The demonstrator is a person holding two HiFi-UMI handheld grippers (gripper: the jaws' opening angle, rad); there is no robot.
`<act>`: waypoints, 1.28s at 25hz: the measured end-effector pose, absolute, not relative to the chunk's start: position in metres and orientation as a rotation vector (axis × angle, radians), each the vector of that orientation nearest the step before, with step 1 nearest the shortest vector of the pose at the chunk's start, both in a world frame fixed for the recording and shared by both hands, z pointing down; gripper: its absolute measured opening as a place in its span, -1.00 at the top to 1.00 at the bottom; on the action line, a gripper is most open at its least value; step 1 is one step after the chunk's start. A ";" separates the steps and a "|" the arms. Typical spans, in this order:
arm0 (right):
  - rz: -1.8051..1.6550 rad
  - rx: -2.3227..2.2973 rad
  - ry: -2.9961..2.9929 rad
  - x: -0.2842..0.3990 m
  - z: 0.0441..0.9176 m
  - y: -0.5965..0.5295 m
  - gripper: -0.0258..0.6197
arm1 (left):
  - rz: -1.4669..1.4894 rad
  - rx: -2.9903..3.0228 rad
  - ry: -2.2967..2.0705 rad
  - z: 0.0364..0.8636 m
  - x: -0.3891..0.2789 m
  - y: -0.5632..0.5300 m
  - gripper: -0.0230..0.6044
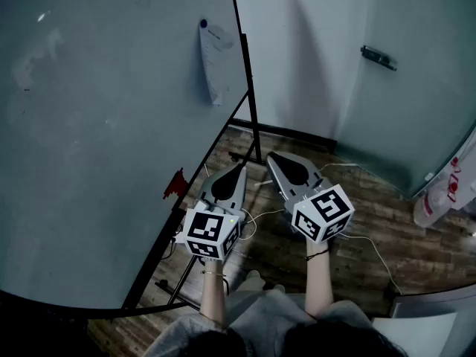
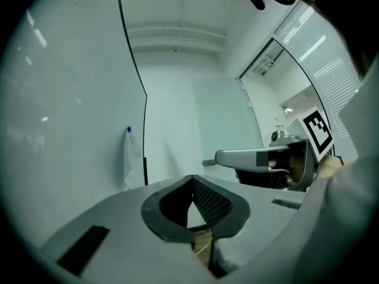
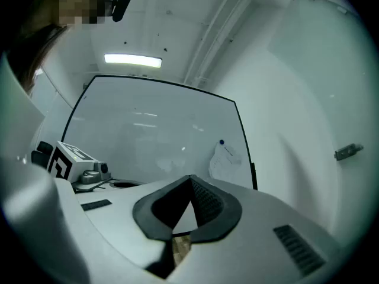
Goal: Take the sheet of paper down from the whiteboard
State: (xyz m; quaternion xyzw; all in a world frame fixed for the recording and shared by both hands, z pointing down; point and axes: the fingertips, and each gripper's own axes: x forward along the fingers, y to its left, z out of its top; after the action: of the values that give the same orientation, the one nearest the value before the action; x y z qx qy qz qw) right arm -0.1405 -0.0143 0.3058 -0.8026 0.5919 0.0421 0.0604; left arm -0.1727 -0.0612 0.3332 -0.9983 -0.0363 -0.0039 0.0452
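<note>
Sheet of paper hangs on the whiteboard, high up near its right edge in the head view and just beside the black frame. 1 blue magnet sits at its top corner, and the lower part curls off the surface. We find the same sheet in the left gripper view, just left of the frame line, and in the right gripper view, just inside the board's right edge. We hold 2 grippers low in front of the body, side by side, both well apart from the sheet. Left gripper: jaws clenched, tips meeting in a point, nothing between them; only a sliver of wooden floor shows through the gap behind the pads. Right gripper: jaws likewise clenched and empty, nose pointing toward the board. Each carries a marker cube at the rear, over the hand. The 2 noses lie near each other but do not touch. We note a small red piece sticking out at the board's lower frame, left of the left gripper. On the pale panel to the right sits a door handle. A white plastic bag with red print stands at the far right, and a pale cable trails over the floor.
</note>
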 end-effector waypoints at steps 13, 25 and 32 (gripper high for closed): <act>0.142 -2.380 1.817 -0.131 0.305 -0.016 0.92 | -0.006 -3.019 -0.027 0.332 -0.172 -0.065 0.91; 0.167 -2.305 1.922 -0.076 0.306 -0.080 0.92 | 0.087 -3.011 0.166 0.331 -0.126 -0.125 0.91; 0.130 -2.275 1.970 -0.036 0.306 -0.114 0.92 | 0.088 -2.975 0.114 0.327 -0.081 -0.142 0.91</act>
State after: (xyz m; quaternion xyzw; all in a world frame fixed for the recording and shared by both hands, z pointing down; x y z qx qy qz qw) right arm -0.0359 -0.1138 0.3065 -0.7538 0.6526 0.0430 0.0645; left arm -0.0809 -0.1419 0.3266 -0.9955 0.0380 0.0295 0.0817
